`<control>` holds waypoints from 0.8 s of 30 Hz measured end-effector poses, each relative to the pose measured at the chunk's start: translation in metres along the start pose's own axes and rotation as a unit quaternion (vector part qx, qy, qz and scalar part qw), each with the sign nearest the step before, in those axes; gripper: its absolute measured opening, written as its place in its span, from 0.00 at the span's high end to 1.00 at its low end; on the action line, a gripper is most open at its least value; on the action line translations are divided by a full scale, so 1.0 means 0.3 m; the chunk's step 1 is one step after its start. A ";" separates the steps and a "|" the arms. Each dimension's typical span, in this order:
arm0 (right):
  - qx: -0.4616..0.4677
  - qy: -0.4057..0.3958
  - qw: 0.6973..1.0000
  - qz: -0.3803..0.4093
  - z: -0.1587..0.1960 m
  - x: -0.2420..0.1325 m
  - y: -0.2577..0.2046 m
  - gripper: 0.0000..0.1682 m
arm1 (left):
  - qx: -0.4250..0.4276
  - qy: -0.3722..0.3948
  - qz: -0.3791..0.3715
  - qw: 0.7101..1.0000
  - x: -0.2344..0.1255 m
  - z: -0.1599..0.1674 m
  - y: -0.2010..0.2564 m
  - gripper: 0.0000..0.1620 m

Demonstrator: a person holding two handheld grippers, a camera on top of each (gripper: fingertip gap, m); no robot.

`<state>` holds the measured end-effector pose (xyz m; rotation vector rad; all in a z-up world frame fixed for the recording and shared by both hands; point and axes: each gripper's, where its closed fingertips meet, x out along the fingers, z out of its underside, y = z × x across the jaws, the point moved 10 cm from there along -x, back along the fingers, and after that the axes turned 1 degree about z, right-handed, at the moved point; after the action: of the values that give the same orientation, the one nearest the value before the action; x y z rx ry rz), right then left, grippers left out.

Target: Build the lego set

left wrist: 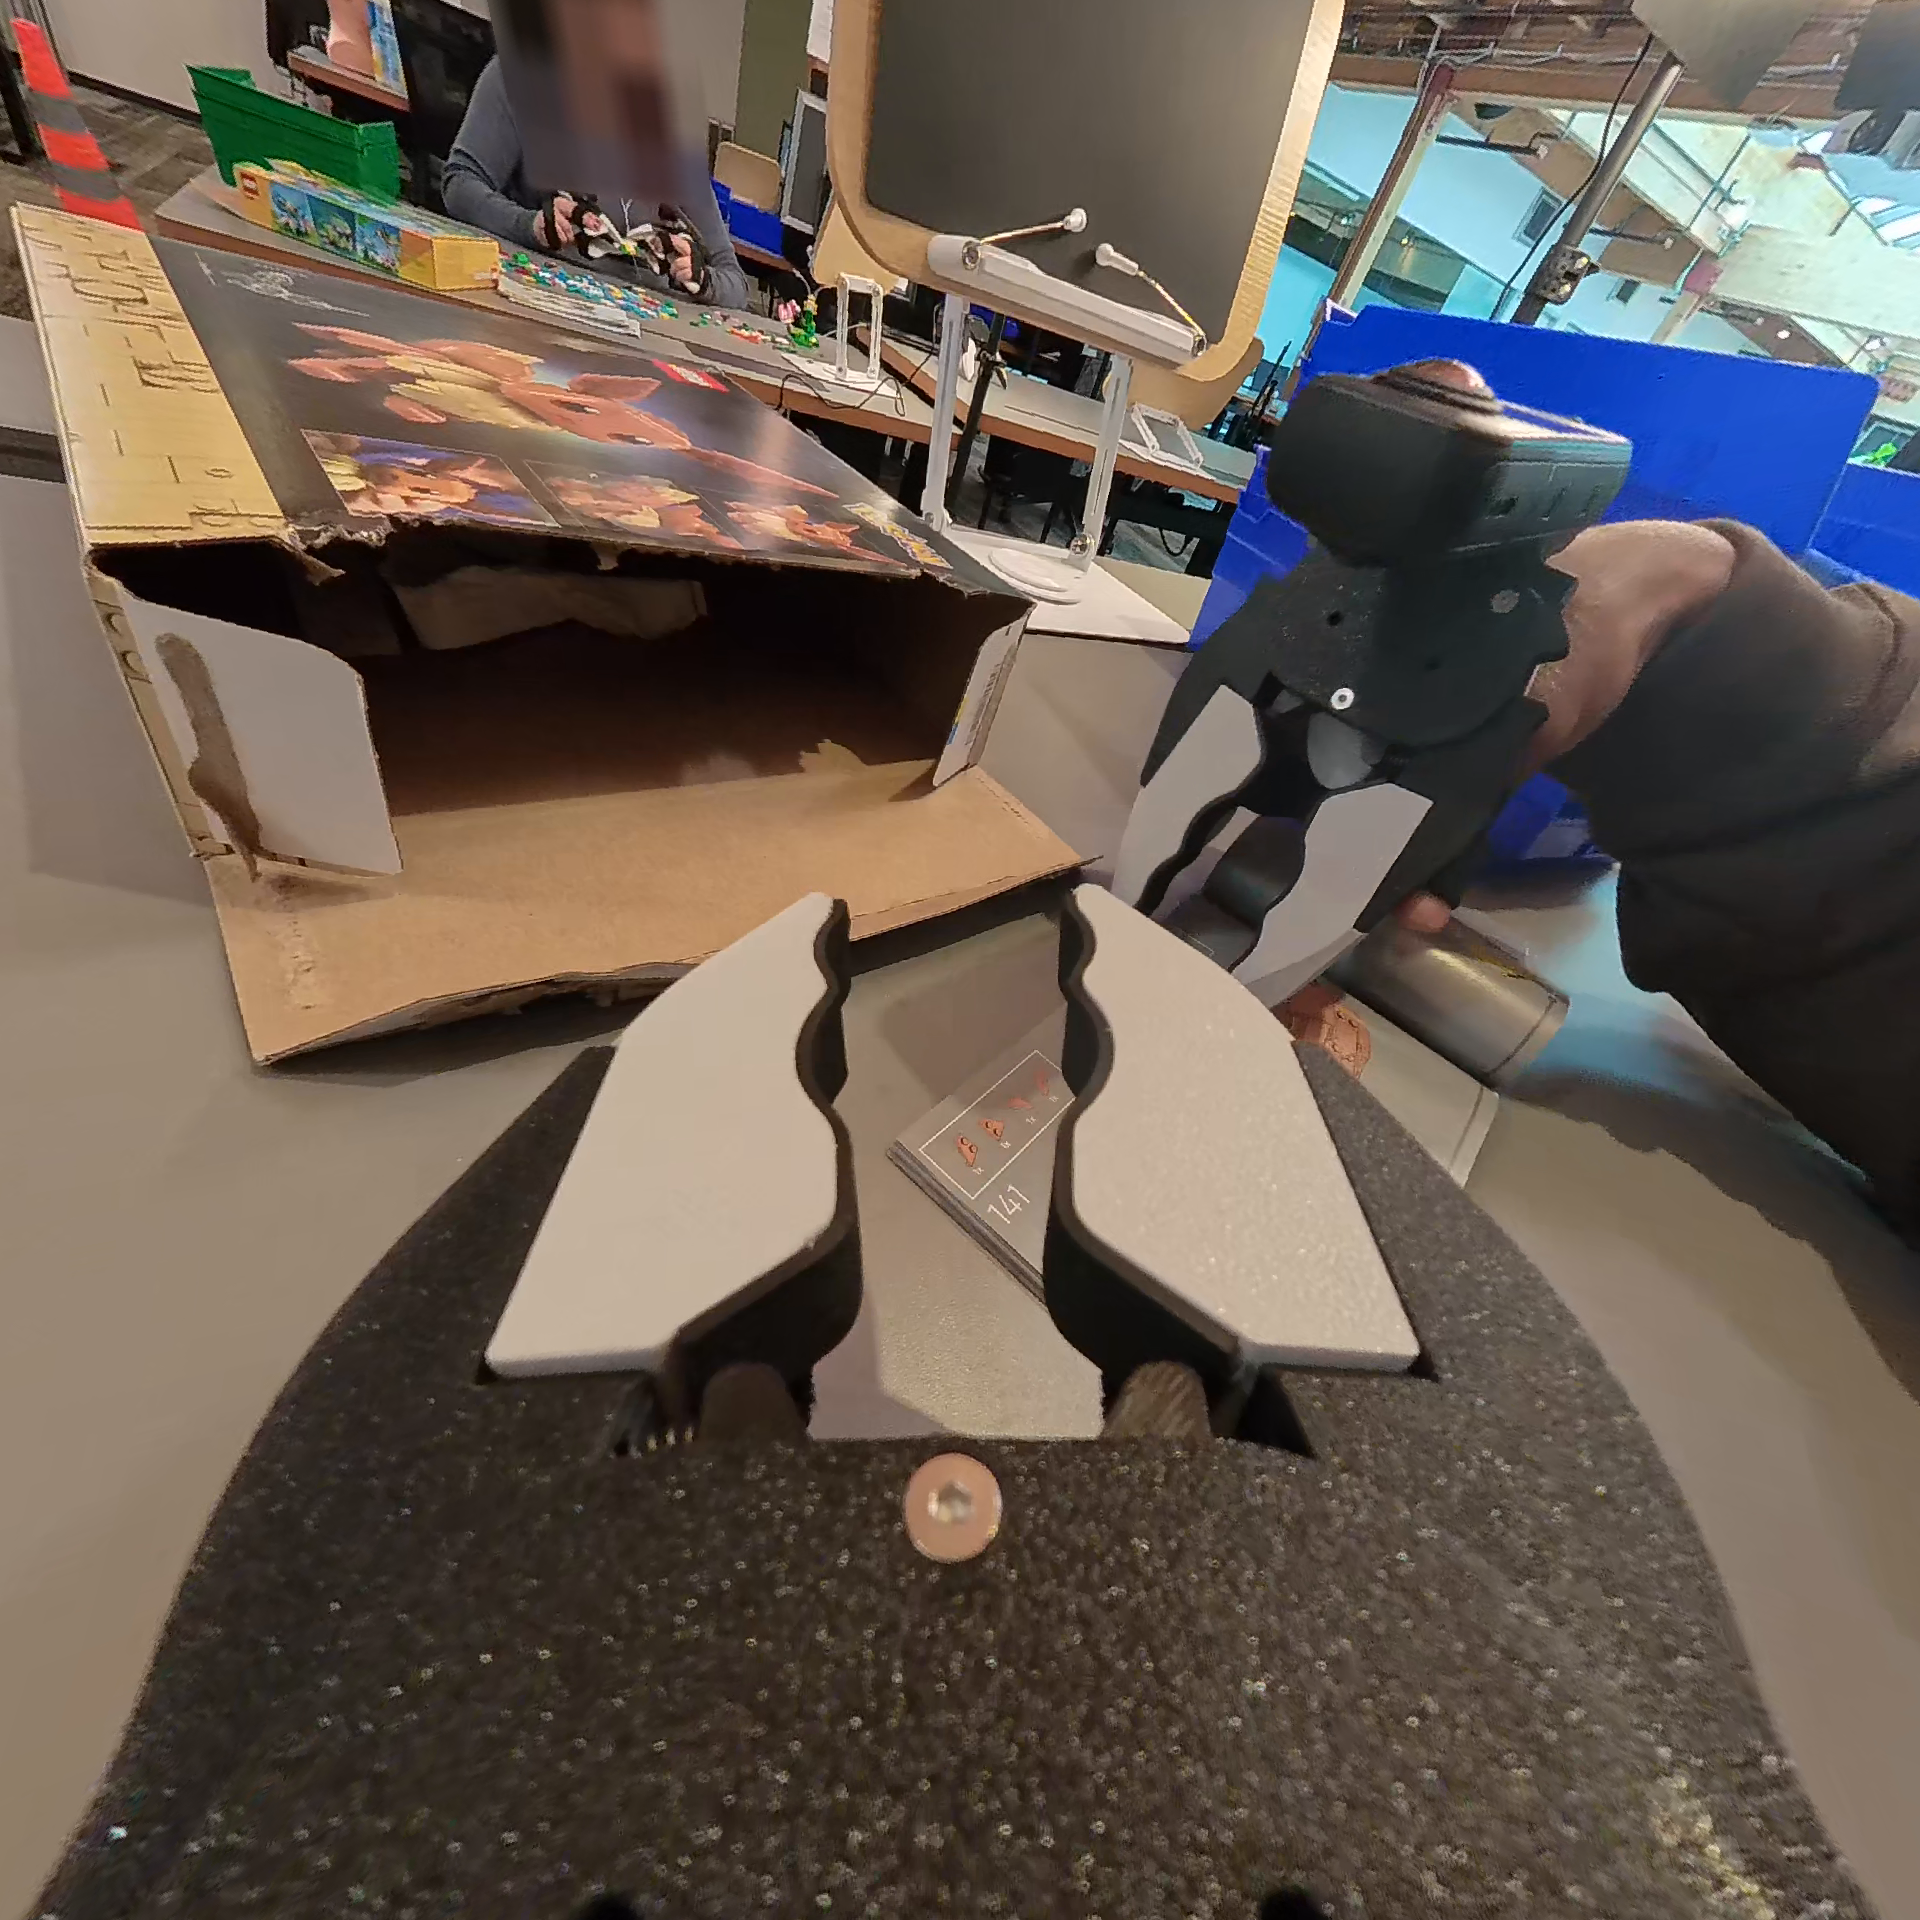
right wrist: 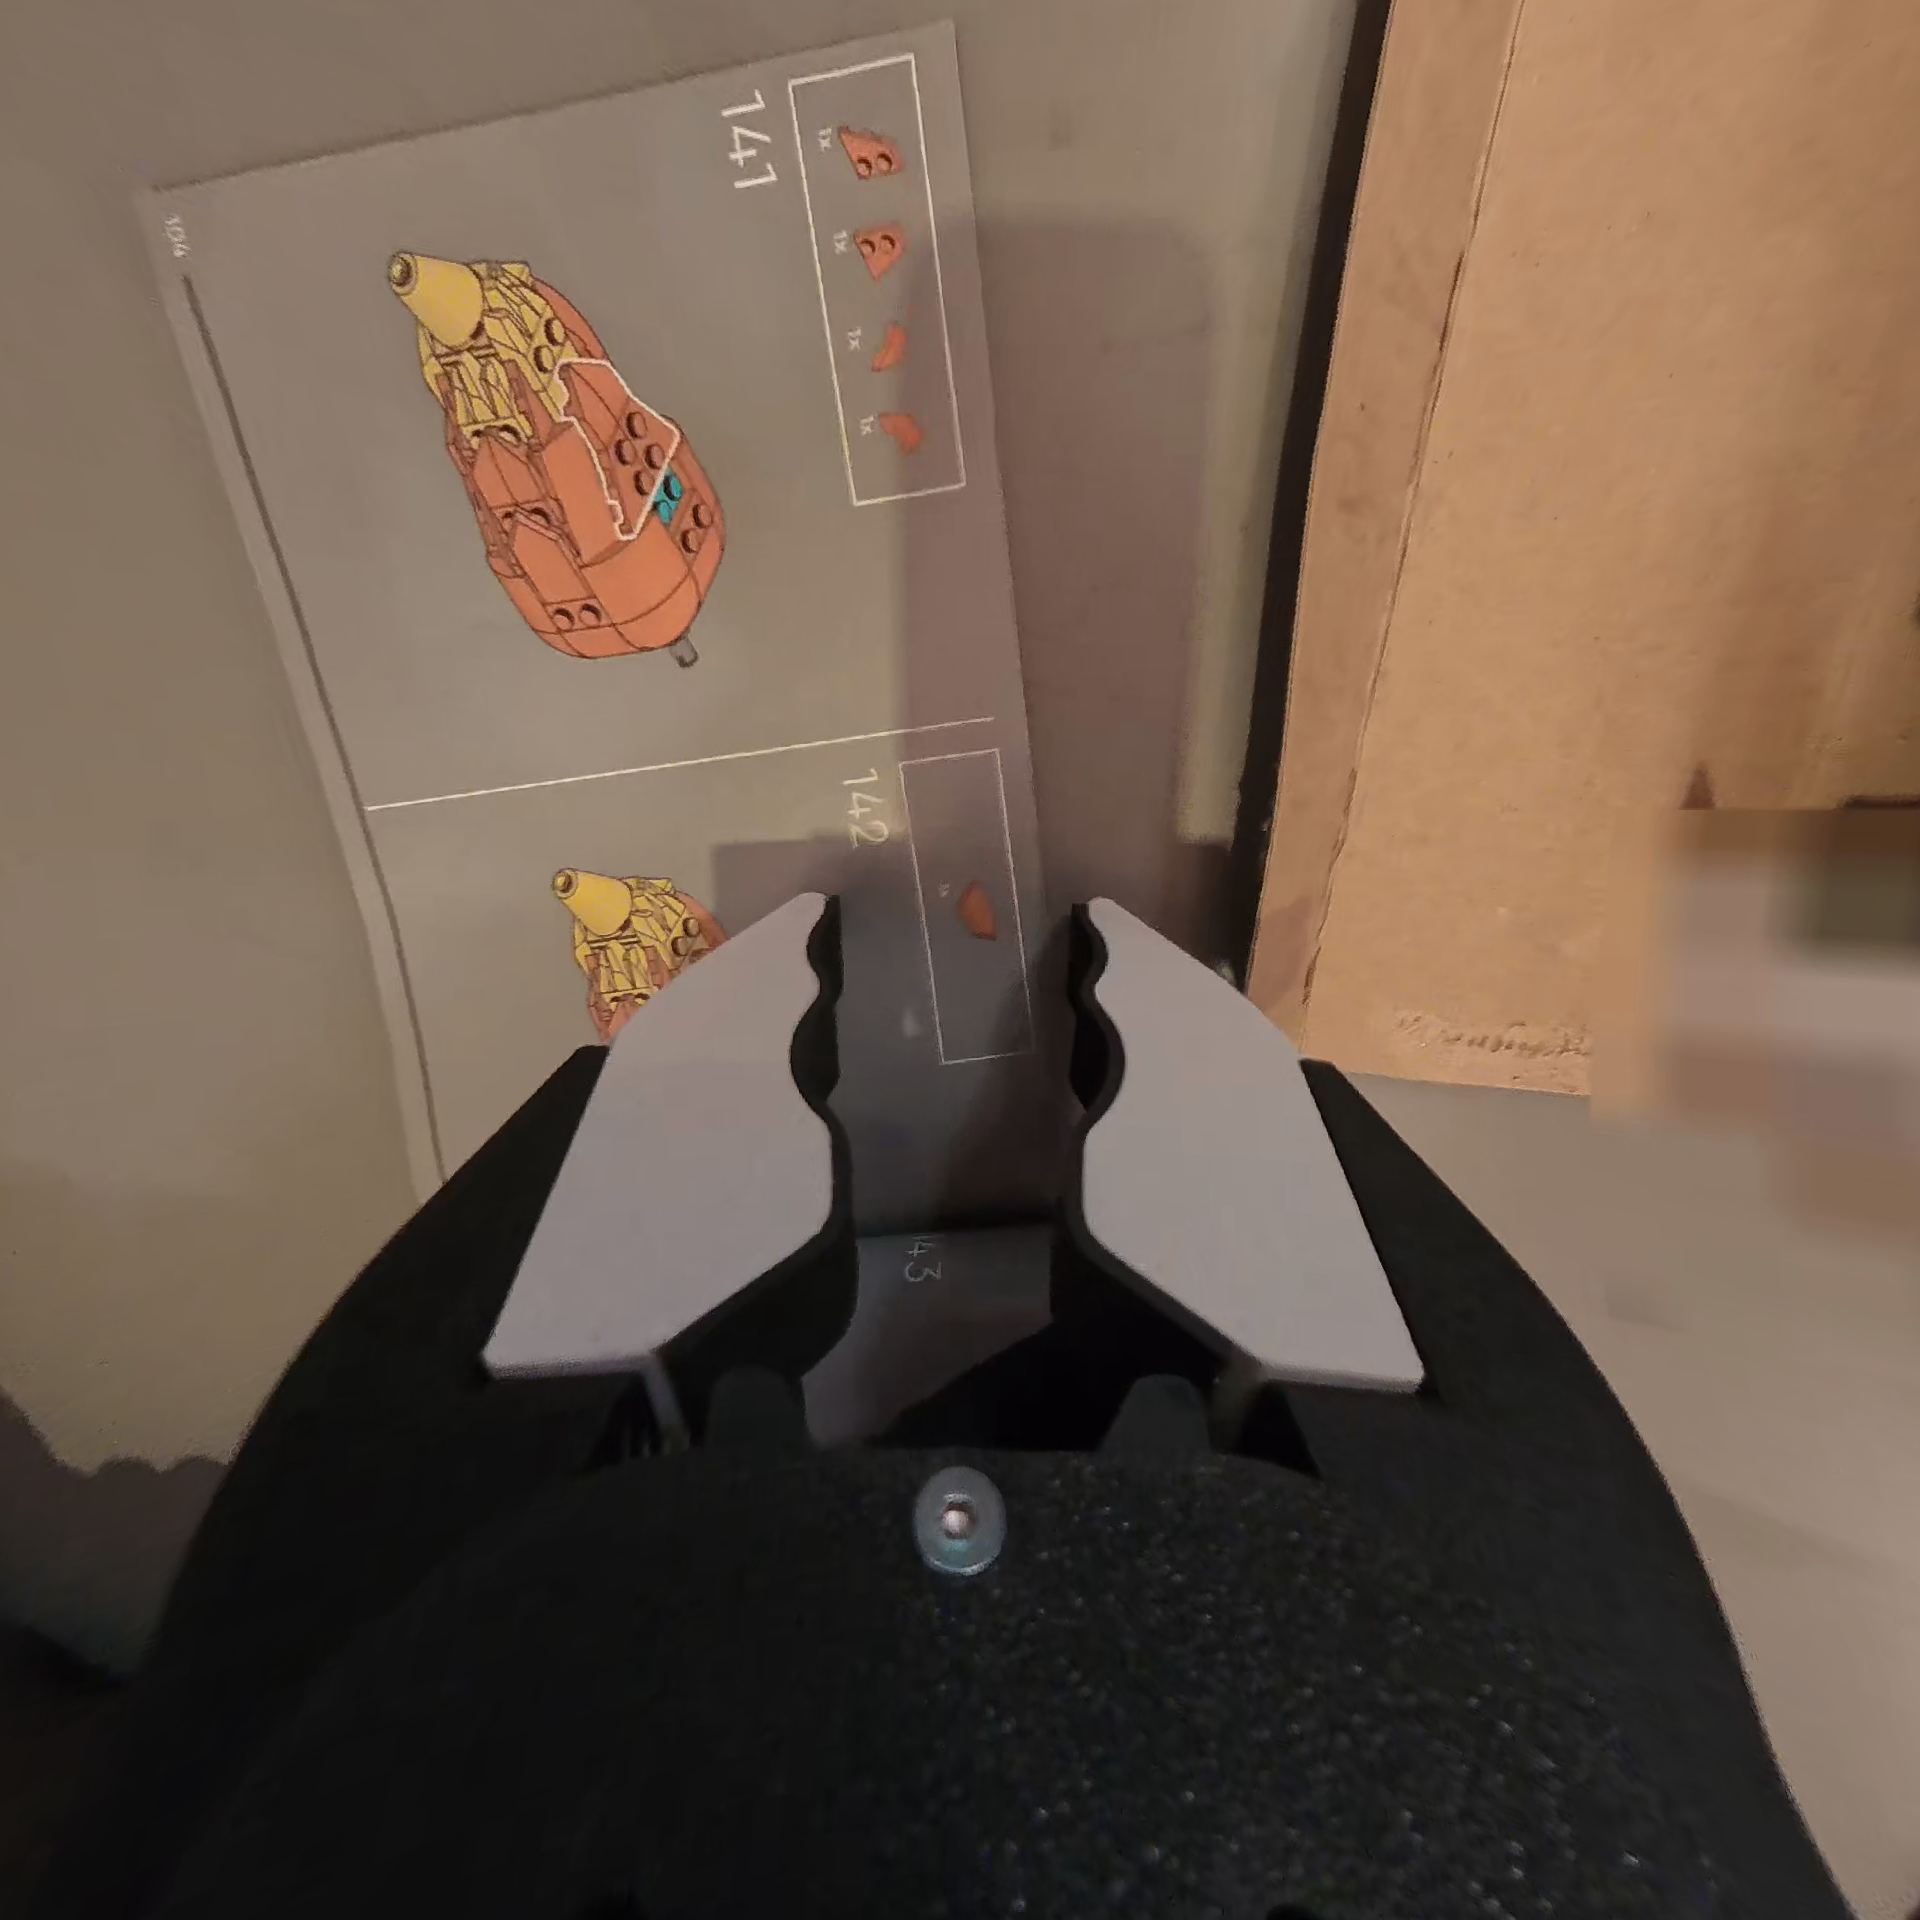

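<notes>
Both grippers, left (left wrist: 956, 914) and right (right wrist: 954, 914), hang empty and spread over the manual (right wrist: 644, 499) at centre frame, apparently reading, bricks needed next.

Orange cone (left wrist: 57, 125); blue bins (left wrist: 1621, 416); white stand (left wrist: 1039, 416).

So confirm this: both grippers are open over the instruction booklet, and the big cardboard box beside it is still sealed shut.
Not sealed. The left wrist view shows the cardboard box torn open, its flap lying flat on the table. The rest holds: the left gripper and right gripper are open over the instruction booklet.
</notes>
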<state>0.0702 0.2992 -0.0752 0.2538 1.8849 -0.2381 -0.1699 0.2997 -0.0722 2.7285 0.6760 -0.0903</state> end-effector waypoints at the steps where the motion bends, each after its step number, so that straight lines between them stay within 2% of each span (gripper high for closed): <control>1: 0.001 0.005 1.000 0.001 0.004 -0.001 -0.005 0.77 | 0.000 0.000 0.000 1.000 0.000 0.000 0.000 0.76; 11: -0.027 0.056 0.996 0.065 0.041 -0.013 -0.060 0.79 | 0.000 -0.002 0.004 1.000 0.001 0.000 0.001 0.76; 18: -0.043 0.116 0.985 0.116 0.080 -0.019 -0.079 0.84 | 0.001 -0.012 0.003 1.000 0.007 0.002 0.004 0.77; 24: -0.053 0.148 0.979 0.127 0.097 -0.022 -0.089 0.85 | -0.012 -0.074 0.025 0.997 0.030 0.014 0.019 0.78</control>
<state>0.0908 0.2649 -0.0773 0.4739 2.1267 0.0784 -0.1593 0.2976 -0.0756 2.6813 0.5633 -0.2675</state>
